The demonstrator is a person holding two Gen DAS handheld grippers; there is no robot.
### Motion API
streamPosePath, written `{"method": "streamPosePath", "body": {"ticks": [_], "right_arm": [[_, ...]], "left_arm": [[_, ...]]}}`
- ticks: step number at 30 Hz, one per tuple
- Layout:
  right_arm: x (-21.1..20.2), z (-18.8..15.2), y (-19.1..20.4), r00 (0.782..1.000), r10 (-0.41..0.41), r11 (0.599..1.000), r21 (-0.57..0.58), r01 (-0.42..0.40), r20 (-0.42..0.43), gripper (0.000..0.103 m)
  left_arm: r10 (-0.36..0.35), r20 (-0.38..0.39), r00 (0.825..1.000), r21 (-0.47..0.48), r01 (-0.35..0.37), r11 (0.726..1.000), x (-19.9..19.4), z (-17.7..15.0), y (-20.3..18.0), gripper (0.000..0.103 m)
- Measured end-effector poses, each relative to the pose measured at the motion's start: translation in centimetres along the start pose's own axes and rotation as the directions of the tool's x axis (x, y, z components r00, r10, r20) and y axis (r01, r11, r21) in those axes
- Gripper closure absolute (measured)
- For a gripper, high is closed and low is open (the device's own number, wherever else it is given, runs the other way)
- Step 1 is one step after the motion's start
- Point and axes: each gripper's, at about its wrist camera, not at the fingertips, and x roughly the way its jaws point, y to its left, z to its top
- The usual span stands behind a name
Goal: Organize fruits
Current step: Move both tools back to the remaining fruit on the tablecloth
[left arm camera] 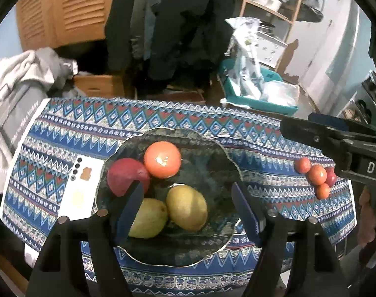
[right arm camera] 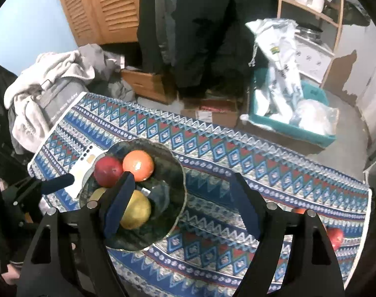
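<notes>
White letters "DA" stand on the right gripper (left arm camera: 299, 128) body, rest cut off

L gripper (left arm camera: 188, 210) is hanging nose-down at a steep tilt, jaws standing apart w/ nothing between the blue pads (left arm camera: 129, 212). R gripper (right arm camera: 181, 205) is pointing down at abt the same tilt, jaws wider apart, also gripping nothing. Each is showing in the other's view: R gripper at the right edge of the L cam w/ a hand (left arm camera: 369, 212) wrapping its handle; L gripper's finger poking in at the R cam's left.
</notes>
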Motion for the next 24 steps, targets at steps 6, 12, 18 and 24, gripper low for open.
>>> {"method": "streamPosePath", "body": {"ticks": [6, 12, 18, 24], "right_arm": [[-2.4, -0.7, -1.0, 1.0, -0.012, 1.0, 0.003, 0.012, 0.027, 0.022], [-5.1, -1.3, -2.0, 0.997, -0.036, 0.999, 0.001, 0.036, 0.073, 0.022], [-7.4, -1.9, -2.9, 0.993, -0.038, 0.999, 0.009, 0.037, 0.114, 0.019], [-10.0, -2.6, -4.0, 0.986, -0.046, 0.999, 0.015, 0.045, 0.159, 0.018]], "left_arm": [[-0.029, 0.019, 0.999, 0.032, 0.028, 0.999, -1.3, 0.2, -1.8, 0.028], [-0.03, 0.061, 0.998, 0.076, 0.025, 0.997, -2.9, 0.6, -3.7, 0.027], [-0.036, 0.1, 0.994, 0.108, 0.026, 0.994, -4.3, 0.8, -5.4, 0.025], [-0.034, 0.134, 0.99, 0.136, 0.016, 0.991, -5.4, 1.2, -7.0, 0.025]]}}
